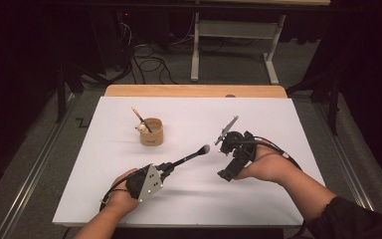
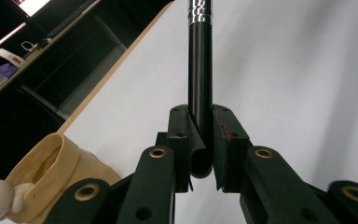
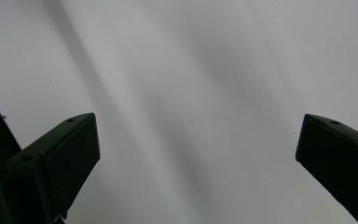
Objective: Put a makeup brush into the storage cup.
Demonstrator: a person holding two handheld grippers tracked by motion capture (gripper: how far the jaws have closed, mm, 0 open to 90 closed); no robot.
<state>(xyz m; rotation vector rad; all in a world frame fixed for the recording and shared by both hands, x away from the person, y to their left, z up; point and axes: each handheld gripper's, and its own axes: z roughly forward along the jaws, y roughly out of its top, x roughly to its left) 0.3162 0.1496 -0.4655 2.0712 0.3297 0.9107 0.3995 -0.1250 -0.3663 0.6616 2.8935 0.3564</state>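
A black makeup brush (image 1: 189, 158) with a pale tuft points up and right over the white table top (image 1: 258, 199). My left gripper (image 1: 171, 167) is shut on its handle near the lower end. In the left gripper view the handle (image 2: 199, 70) stands straight up, pinched between the pads of the left gripper (image 2: 200, 116). My right gripper (image 1: 225, 175) hangs right of the brush tip, tilted down at the table. In its own view the right gripper (image 3: 198, 126) is wide open over bare white surface, holding nothing.
A tan cup (image 1: 151, 132) stands at the table's back left, with a thin stick (image 1: 140, 118) in it and a small white figure (image 1: 141, 128) at its rim. It is also in the left gripper view, tan cup (image 2: 46, 172). A wooden edge (image 1: 194, 90) runs along the far side.
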